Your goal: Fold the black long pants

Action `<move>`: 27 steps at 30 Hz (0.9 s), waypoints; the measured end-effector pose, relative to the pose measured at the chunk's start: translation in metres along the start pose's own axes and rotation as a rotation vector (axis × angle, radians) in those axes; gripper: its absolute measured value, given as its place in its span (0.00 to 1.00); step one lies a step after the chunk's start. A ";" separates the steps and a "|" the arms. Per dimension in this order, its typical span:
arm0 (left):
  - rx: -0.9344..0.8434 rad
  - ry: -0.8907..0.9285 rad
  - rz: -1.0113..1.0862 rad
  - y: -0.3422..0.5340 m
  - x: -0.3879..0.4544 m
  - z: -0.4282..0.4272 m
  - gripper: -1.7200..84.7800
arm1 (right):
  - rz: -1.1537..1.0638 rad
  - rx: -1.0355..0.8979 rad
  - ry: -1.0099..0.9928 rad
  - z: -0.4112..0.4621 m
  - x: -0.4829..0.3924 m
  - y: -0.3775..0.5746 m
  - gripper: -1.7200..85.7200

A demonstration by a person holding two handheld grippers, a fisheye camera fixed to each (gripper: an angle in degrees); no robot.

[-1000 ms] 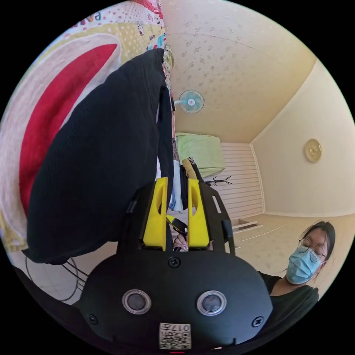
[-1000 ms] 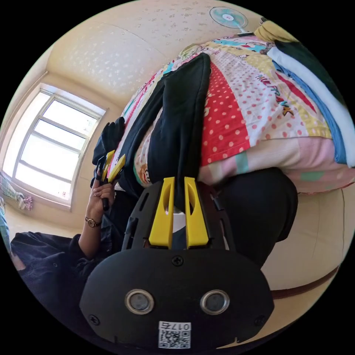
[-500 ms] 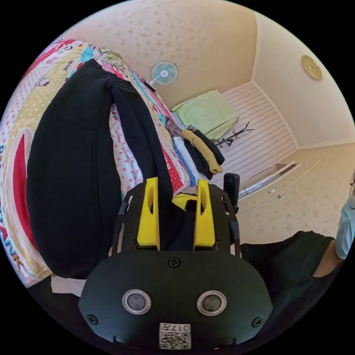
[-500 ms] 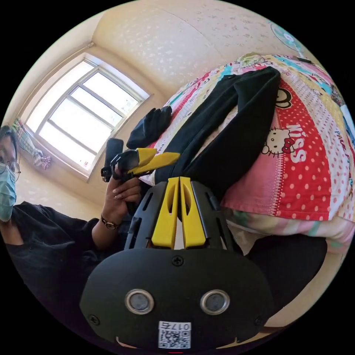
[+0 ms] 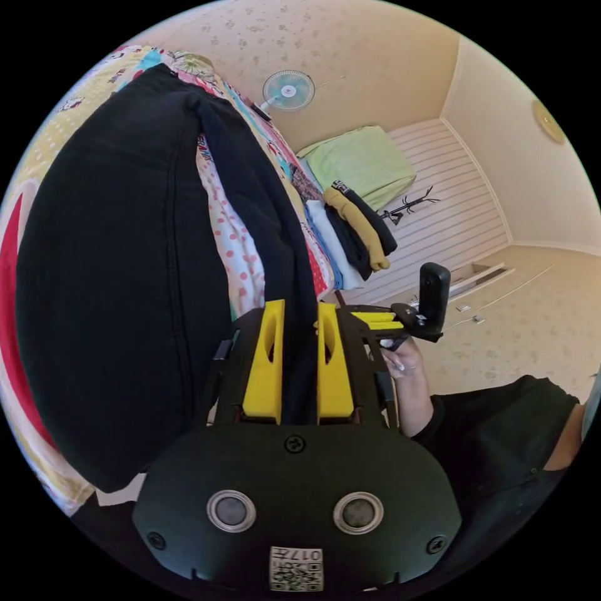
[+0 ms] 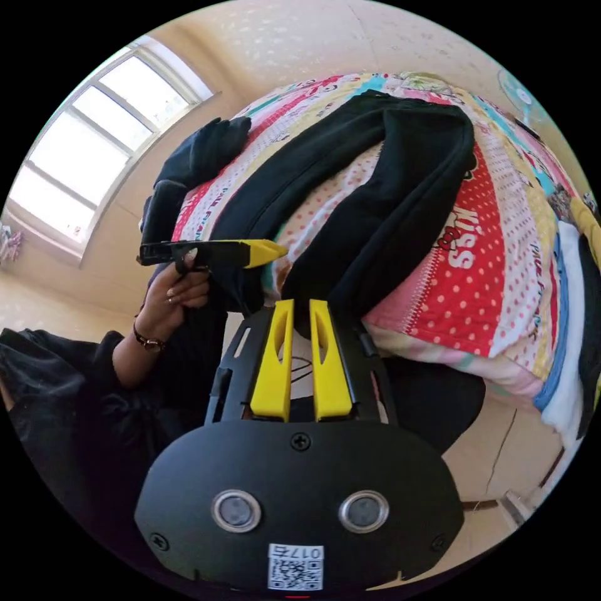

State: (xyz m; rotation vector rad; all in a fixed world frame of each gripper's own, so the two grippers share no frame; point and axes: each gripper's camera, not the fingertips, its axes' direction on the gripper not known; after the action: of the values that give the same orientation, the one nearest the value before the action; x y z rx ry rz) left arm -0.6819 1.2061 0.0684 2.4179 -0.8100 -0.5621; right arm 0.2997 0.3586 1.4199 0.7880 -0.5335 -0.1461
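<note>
The black long pants (image 5: 125, 263) lie spread on a patterned quilt (image 5: 235, 250), legs apart, both leg ends at the bed's edge. One leg runs down between my left gripper's (image 5: 299, 307) yellow jaws, which press on it. In the right gripper view the pants (image 6: 400, 188) form an arch. The end of one leg sits between my right gripper's (image 6: 302, 305) jaw tips, pinched there. The left gripper (image 6: 278, 250), held by a hand (image 6: 175, 291), grips the other leg end. The right gripper (image 5: 379, 320) shows partly behind the left one.
A stack of folded clothes (image 5: 350, 231) lies on the bed past the pants, also seen at the quilt's (image 6: 501, 250) edge as the stack (image 6: 570, 325). A dark garment (image 6: 200, 150) lies near the window (image 6: 75, 163). A fan (image 5: 288, 91) and green cloth (image 5: 360, 163) stand beyond.
My left jaws, wide apart half a second ago, have narrowed onto a pants leg. My right jaws, tight together then, now stand slightly apart with the other leg's end between them. Both cameras shifted.
</note>
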 end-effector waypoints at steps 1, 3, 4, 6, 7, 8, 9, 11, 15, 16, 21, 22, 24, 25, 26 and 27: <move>0.009 -0.014 0.010 0.000 0.001 -0.001 0.12 | 0.092 0.014 0.053 -0.004 0.009 0.003 0.14; 0.024 -0.041 0.018 0.000 0.002 -0.003 0.12 | 0.148 0.013 0.064 -0.001 0.018 0.007 0.16; 0.031 -0.042 0.022 0.000 0.002 -0.003 0.13 | 0.159 -0.011 0.036 0.008 0.024 0.008 0.16; 0.040 -0.016 0.030 0.001 0.004 -0.003 0.14 | 0.171 -0.094 -0.018 0.030 0.031 0.007 0.15; 0.042 0.006 0.038 0.002 0.005 -0.003 0.14 | 0.189 -0.156 -0.005 0.044 0.035 0.007 0.14; 0.041 0.012 0.039 0.003 0.005 -0.002 0.14 | 0.198 -0.170 0.010 0.049 0.035 0.008 0.13; 0.037 0.009 0.040 0.004 0.007 -0.002 0.14 | 0.204 -0.175 0.022 0.056 0.035 0.011 0.09; 0.024 0.001 0.048 0.004 0.012 -0.002 0.15 | 0.172 -0.161 -0.032 0.058 0.032 0.014 0.05; 0.042 0.058 0.093 0.002 0.031 -0.015 0.16 | -0.021 0.032 -0.318 0.026 0.017 0.012 0.04; 0.055 0.042 0.099 0.002 0.035 -0.020 0.16 | -0.012 0.072 -0.295 0.017 0.016 0.011 0.04; 0.063 -0.015 0.079 0.004 0.031 -0.028 0.16 | 0.097 -0.057 0.047 0.033 0.026 0.003 0.13; 0.060 0.001 0.066 0.004 0.027 -0.028 0.16 | 0.070 -0.080 0.075 0.047 0.024 0.001 0.13; 0.054 0.022 0.059 0.004 0.024 -0.027 0.16 | 0.038 -0.107 0.049 0.068 0.021 -0.004 0.09; 0.044 0.018 0.058 0.003 0.025 -0.027 0.17 | 0.036 -0.136 -0.008 0.078 0.018 -0.007 0.08; 0.040 0.012 0.059 0.003 0.026 -0.028 0.17 | 0.044 -0.140 -0.040 0.079 0.016 -0.009 0.07; 0.029 0.004 0.055 0.002 0.029 -0.030 0.18 | 0.022 -0.114 -0.090 0.075 0.005 -0.012 0.06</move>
State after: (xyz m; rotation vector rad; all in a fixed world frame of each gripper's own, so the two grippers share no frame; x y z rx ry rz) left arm -0.6455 1.1961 0.0866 2.4146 -0.8861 -0.5272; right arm 0.2668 0.3013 1.4567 0.6663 -0.6134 -0.1904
